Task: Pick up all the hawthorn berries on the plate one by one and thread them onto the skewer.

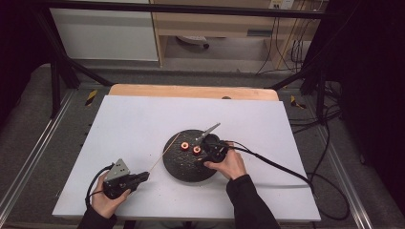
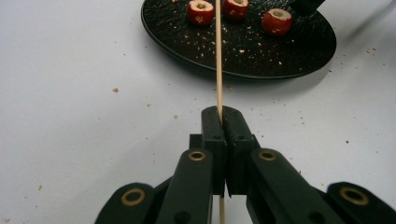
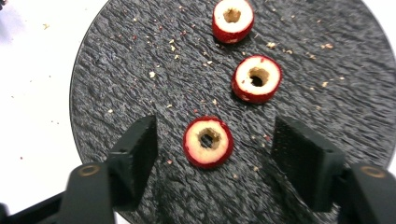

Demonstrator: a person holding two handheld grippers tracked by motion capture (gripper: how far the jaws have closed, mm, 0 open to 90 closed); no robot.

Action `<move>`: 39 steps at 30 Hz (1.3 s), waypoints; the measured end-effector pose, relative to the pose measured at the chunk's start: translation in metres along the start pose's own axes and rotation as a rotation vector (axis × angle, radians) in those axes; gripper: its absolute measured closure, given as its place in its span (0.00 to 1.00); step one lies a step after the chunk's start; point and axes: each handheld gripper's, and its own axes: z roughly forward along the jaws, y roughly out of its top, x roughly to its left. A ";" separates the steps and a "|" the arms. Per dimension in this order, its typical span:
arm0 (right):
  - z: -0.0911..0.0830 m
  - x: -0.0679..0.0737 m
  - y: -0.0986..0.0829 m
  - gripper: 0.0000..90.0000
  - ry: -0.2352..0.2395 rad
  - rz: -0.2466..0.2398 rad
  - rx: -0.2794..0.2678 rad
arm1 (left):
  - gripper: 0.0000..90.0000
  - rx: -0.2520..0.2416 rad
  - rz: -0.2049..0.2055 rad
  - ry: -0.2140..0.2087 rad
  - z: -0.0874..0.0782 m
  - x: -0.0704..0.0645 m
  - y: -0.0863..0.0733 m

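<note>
On the black plate (image 3: 116, 84), right gripper (image 3: 215, 144) wide open, empty, straddling nearest cored fruit (image 3: 208, 142): centre, close gently; left gripper (image 2: 223, 122) clamps skewer (image 2: 218, 56).

High overhead, tool cameras close, sharing plate (image 1: 188, 164)

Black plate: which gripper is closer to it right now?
Right. The right gripper hangs open directly over the black plate, jaws either side of a cored red fruit slice. The left gripper sits off the plate's near-left edge, shut on the wooden skewer.
</note>
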 end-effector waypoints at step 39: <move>0.016 -0.009 0.005 0.67 0.088 0.059 0.105 | 0.98 0.016 0.001 -0.006 0.001 0.000 0.000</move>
